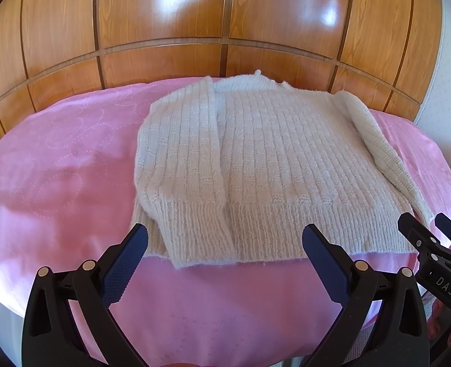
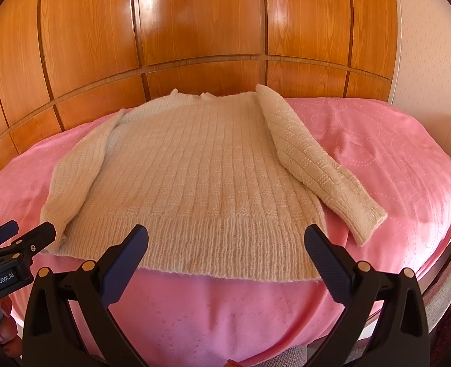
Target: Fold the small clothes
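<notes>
On the bed (image 1: 57, 159), pink cover, sweater (image 1: 256, 159) lying flat, neck at the far end by the wood panels (image 1: 164, 30), ribbed hem at the near edge. Left sleeve (image 1: 191, 165) folded in over the body, cuff down near the hem. Right sleeve (image 2: 317, 165) not folded in, running diagonally off the right side onto the pink cover, cuff resting on the bed to the right of the hem.

Left gripper (image 1: 225, 260) hovering just short of the hem, blue pads spread wide, nothing between them, not touching the knit. Right gripper (image 2: 225, 260) same deal: wide apart, empty, parked near the hem's middle-right stretch. Each gripper also poking into the other's view at the edge, right one at the near right in the left wrist view, left one at the near left in the right wrist view. Bit of a hand (image 2: 6, 336) visible under that left one, bottom left corner.
</notes>
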A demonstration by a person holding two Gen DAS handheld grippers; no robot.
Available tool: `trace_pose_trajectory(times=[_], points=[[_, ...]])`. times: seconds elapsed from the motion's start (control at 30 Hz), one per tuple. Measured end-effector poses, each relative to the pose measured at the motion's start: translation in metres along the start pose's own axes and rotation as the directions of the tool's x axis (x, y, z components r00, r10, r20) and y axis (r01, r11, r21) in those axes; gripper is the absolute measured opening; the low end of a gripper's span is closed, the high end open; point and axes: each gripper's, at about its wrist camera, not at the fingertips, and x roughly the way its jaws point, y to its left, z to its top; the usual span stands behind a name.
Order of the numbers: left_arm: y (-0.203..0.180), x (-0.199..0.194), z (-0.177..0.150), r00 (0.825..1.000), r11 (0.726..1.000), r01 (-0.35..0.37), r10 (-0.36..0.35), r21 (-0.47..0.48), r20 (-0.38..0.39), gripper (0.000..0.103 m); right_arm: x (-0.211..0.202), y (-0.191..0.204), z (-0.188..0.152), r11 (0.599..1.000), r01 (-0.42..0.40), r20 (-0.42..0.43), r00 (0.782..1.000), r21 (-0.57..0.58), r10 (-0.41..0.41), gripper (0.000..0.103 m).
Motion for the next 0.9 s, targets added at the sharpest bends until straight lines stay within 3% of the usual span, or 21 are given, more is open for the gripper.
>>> trace_pose_trajectory(times=[0.9], points=[[0.002, 0.011, 0.001, 0.998, 1.0, -0.012, 0.011, -0.01, -0.058, 0.1, 0.004, 0.0, -0.002, 1.0, -0.004, -0.021, 1.0, 0.0, 0.004, 0.101]])
